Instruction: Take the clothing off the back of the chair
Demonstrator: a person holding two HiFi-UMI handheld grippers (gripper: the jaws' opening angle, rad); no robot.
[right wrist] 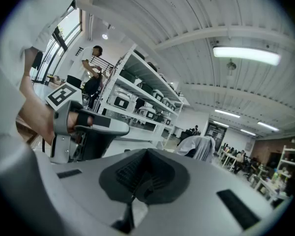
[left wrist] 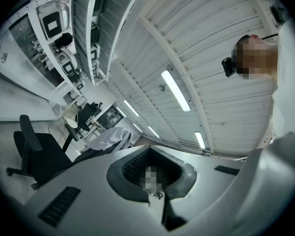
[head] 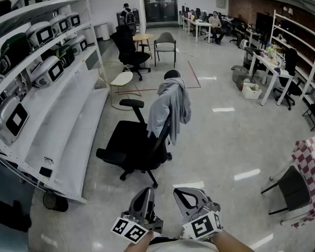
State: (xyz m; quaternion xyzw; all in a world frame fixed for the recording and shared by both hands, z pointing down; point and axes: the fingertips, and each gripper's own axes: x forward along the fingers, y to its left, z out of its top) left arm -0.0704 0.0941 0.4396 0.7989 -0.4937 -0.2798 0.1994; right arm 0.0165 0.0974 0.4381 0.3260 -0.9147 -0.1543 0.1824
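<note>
As far as the actual job goes, basically nothing's done yet. The grey garment point(head: 169, 105) hangs bunched over the back of the black office chair point(head: 130, 140), and neither tool is anywhere near it. The left gripper point(left wrist: 152, 178) and right gripper point(right wrist: 137, 181) sit low, side by side, close to the person's body and well apart from the chair. Both have their jaws pressed together with nothing between them (so totally empty-handed).

What's left, I'd say, is everything: walk up, open the jaws, pinch the fabric, lift it clear of the backrest.

The chair stands on a pale glossy floor point(head: 226, 140) that mirrors the ceiling lights, with red tape lines point(head: 194, 73) marked beyond it. White shelving point(head: 68, 114) loaded with white devices runs down the left. Desks point(head: 273, 70) and more chairs line the right, and a red-and-white checked cloth point(head: 311, 159) shows at the right edge. A few people point(head: 216, 22) are at the far end.
</note>
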